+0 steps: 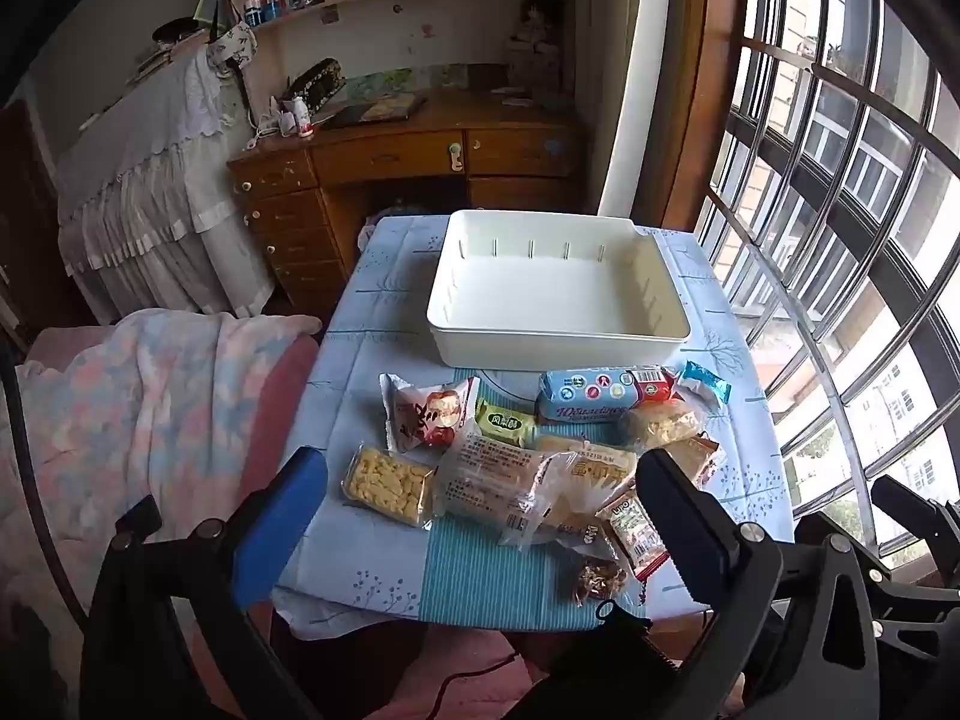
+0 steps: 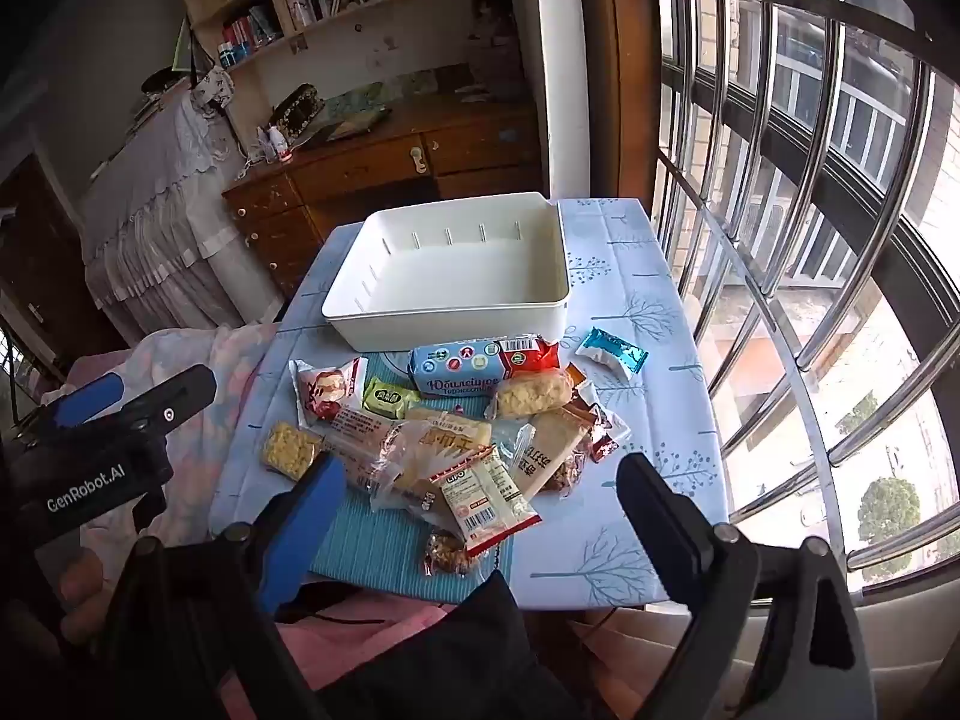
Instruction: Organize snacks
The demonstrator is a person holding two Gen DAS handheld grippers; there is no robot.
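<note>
Both grippers hovering short of the table's point(image 1: 384, 546) near edge, left gripper point(image 1: 480, 516) spread wide and holding nothing, right gripper point(image 2: 480, 516) just as wide and just as bare. White bin point(image 1: 561, 333) waiting at the far end, nothing in it yet. Snacks point(image 1: 528, 468) heaped between bin and near edge, wrappers overlapping every which way. Trouble spots aplenty: clear bag point(image 1: 492, 480) draped over its neighbours, so a careless pinch likely drags two or three along. Slick film, likely to slide out of a shallow grip. Small brown candy point(image 1: 600, 579) right at the near edge, one nudge from the floor. Teal packet point(image 1: 708, 381) off alone toward the right edge, easy to overlook or sweep off. Grippers side by side, so a crossing reach risks a clash.
</note>
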